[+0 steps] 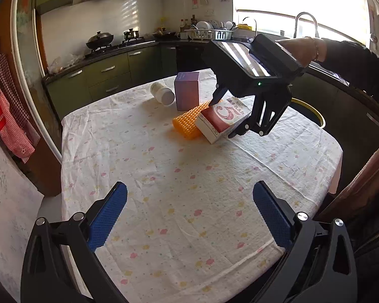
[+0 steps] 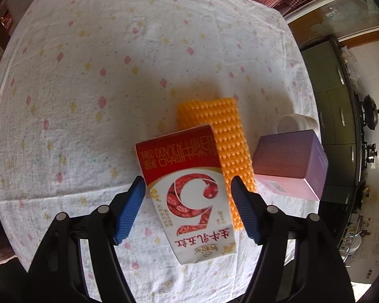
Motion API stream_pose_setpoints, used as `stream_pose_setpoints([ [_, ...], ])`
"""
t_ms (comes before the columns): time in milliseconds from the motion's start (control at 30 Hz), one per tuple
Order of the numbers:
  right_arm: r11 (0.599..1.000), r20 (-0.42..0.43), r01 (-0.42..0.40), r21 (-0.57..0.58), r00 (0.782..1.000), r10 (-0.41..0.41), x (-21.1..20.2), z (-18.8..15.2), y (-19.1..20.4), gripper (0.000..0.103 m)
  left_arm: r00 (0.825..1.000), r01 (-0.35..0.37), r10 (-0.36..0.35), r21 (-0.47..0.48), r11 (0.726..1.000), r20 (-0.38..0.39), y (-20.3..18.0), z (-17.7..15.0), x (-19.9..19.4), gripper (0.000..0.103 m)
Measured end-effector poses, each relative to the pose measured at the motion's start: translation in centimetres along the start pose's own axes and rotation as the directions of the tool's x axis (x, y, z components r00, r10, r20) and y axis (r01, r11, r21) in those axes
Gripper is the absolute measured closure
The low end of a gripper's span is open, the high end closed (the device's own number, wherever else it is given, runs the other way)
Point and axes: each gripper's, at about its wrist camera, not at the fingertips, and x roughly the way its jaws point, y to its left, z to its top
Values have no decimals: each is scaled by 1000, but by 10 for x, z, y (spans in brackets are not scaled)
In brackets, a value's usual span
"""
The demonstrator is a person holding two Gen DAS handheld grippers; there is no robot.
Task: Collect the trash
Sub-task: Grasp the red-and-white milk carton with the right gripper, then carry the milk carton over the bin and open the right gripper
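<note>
A red and white milk carton (image 2: 189,189) lies on the tablecloth, also in the left wrist view (image 1: 221,118). My right gripper (image 2: 188,184) is open, its blue pads on either side of the carton with small gaps; it shows from outside in the left wrist view (image 1: 227,121). An orange bumpy sheet (image 2: 227,136) lies under and beside the carton. A purple box (image 2: 290,161) and a white bottle (image 2: 295,122) on its side lie further right. My left gripper (image 1: 189,214) is open and empty above the near part of the table.
The table has a white flowered cloth (image 1: 176,189). A yellow-rimmed bin (image 1: 313,112) stands beyond the table's right edge. Kitchen cabinets and a stove with a wok (image 1: 99,40) line the back wall. A sink tap (image 1: 305,22) is at the window.
</note>
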Motion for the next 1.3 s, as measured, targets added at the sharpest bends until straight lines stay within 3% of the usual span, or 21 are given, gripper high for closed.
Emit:
stream_pose_setpoints([
  [267, 998, 38, 18, 68, 999, -20, -4, -3, -2, 53, 1000, -1, 2, 14, 1000, -5, -6, 0, 2, 5],
  [667, 977, 138, 78, 198, 985, -106, -50, -27, 20, 53, 1000, 6, -6, 73, 997, 1, -30, 10, -1, 5],
  [867, 956, 155, 100, 276, 977, -148, -73, -56, 35, 53, 1000, 25, -25, 115, 993, 3, -50, 19, -1, 5],
  [1100, 897, 106, 128, 422, 976, -189, -87, -114, 42, 53, 998, 64, -65, 187, 980, -1, -81, 33, 7, 5],
  [1233, 827, 85, 115, 550, 978, -193, -92, -159, 37, 53, 996, 83, -84, 224, 971, -5, -96, 42, 12, 5],
  [1300, 772, 71, 105, 627, 979, -191, -93, -186, 33, 53, 996, 92, -93, 242, 966, -9, -105, 45, 15, 5],
])
